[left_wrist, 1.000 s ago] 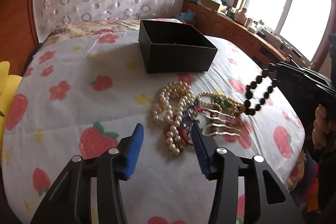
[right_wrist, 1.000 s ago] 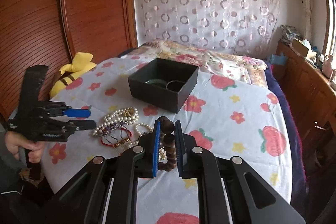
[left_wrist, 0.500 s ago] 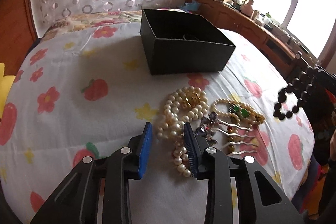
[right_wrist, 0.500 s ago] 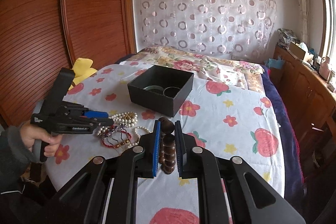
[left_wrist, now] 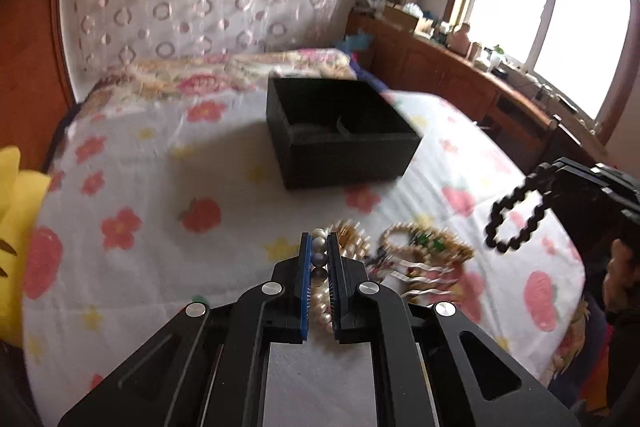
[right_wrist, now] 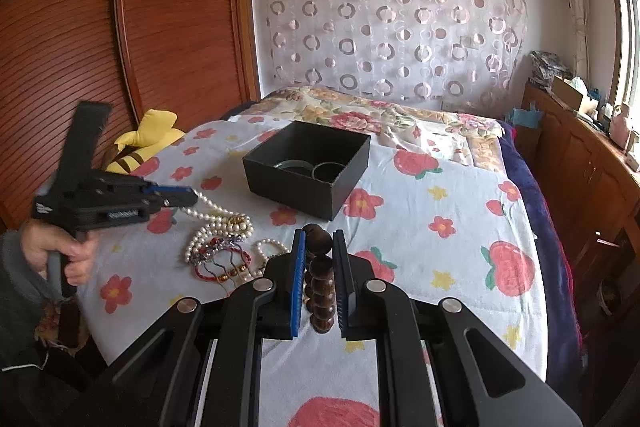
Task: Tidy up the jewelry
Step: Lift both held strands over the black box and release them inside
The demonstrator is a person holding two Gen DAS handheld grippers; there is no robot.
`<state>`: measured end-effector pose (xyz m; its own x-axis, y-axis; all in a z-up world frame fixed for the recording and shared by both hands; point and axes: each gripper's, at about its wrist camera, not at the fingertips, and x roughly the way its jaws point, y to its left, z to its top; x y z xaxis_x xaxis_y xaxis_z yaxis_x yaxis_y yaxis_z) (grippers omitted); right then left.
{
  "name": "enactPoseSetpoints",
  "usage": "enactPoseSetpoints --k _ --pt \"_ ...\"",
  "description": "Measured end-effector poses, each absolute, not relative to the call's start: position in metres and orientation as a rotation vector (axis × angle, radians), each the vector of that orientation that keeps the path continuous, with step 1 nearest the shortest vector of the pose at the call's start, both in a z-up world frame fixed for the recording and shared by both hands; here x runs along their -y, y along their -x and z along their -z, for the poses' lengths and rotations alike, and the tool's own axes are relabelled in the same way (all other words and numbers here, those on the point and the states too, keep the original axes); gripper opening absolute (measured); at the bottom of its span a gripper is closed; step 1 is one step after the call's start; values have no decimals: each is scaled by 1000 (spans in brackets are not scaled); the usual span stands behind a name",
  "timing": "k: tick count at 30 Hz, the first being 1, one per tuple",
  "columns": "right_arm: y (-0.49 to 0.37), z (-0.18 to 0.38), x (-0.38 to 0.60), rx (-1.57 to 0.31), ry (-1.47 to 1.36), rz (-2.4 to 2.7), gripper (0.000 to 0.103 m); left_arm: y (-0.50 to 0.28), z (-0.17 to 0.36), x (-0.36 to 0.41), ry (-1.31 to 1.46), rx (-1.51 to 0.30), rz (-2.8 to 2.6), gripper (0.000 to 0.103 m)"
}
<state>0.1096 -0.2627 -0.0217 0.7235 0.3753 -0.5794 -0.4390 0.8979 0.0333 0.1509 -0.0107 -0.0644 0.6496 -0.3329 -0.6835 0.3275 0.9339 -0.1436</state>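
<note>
glossy pearl strand [left_wrist: 319,254], matt black box [left_wrist: 344,143]

Black box [left_wrist: 344,135] and floral bedspread [left_wrist: 160,187] blur.

yellow plush toy [right_wrist: 154,133], wooden wardrobe [right_wrist: 120,27]

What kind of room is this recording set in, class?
Most likely a bedroom: a bed under a strawberry-print white sheet, a reddish wooden slatted wardrobe, and a circle-patterned sheer curtain on the wall behind it.
</note>
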Motion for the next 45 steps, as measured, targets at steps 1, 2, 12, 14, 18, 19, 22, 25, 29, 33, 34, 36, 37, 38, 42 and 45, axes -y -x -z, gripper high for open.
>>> enactPoseSetpoints --k 1,2,12,14,18,19,22,25,29,33,34,36,37,38,42,45 --pt "-109 20 262 -611 109 -452 15 -149 57 12 -6 -763 375 6" --pt "-108 19 261 -608 109 -453 15 -148 52 12 -14 -752 375 6" --pt "-107 3 257 -575 116 -456 15 -136 -5 22 -11 -634 420 6" --pt "-107 -2 258 -566 116 -457 15 -134 -17 26 -22 -609 425 6" --pt "-107 -12 257 -544 123 -458 15 -133 -40 32 -35 -564 429 6" --pt "-108 -16 257 -536 126 -458 15 -134 -44 33 -35 -556 429 6" --pt "-110 -24 256 -517 131 -459 15 -138 -58 34 -33 -532 427 6" --pt "-115 -36 255 -495 133 -460 15 -144 -73 37 -34 -508 432 6" --pt "-127 -50 253 -470 140 -461 15 -157 -96 42 -37 -469 440 6" --pt "-143 -67 253 -442 141 -464 15 -173 -112 48 -44 -448 443 6" --pt "-147 -71 252 -435 143 -466 15 -179 -117 49 -43 -442 443 6" --pt "-155 -76 251 -425 146 -470 15 -191 -123 50 -41 -435 441 6" --pt "-160 -79 251 -420 148 -474 15 -196 -125 51 -40 -434 440 6" --pt "-165 -82 250 -417 148 -477 15 -203 -127 52 -40 -436 439 6" --pt "-182 -82 246 -418 149 -492 15 -224 -121 56 -53 -459 432 6" --pt "-201 -73 241 -439 148 -507 15 -249 -100 56 -54 -506 423 7"
